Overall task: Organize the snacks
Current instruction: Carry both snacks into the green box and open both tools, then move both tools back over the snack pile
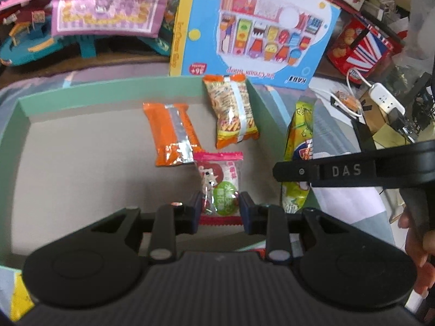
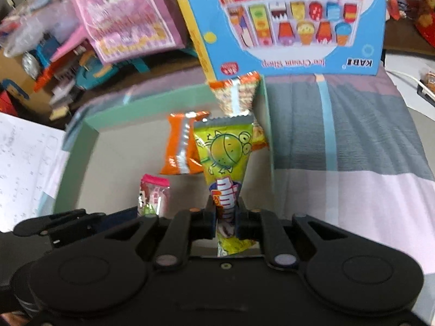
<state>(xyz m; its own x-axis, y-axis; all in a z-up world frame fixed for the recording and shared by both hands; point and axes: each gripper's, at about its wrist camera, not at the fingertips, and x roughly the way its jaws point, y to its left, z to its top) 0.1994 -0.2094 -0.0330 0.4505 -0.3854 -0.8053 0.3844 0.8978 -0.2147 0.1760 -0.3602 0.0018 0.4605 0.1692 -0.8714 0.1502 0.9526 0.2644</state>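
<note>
the left gripper (image 1: 219,212) has its jaws closed on a small clear packet with a pink top edge (image 1: 220,183), pinched at its lower half with a green round sticker between the pads; the packet sits low over the grey floor of a green-walled box (image 1: 108,96), near the box's middle; behind it inside the box lie two more snacks: an orange packet with a silver seam (image 1: 172,133), flat on the floor, and an orange-and-yellow patterned packet (image 1: 233,111) leaning at the far right corner against the wall; the two are apart from each other and from the held packet.

the right gripper (image 2: 227,217) has its jaws shut around a long green-yellow packet with a cartoon bug (image 2: 224,152), gripped near its lower end so the packet stands up and forward over the right side of the box, just inside the right wall; in the left wrist view the same packet appears upright beside the box's right wall, with the right gripper's black finger crossing in front of it.

beyond the box stands a blue ice cream shop toy box (image 1: 261,27); a pink bag (image 1: 106,2) lies to its left; the box rests on a striped cloth (image 2: 353,135).
</note>
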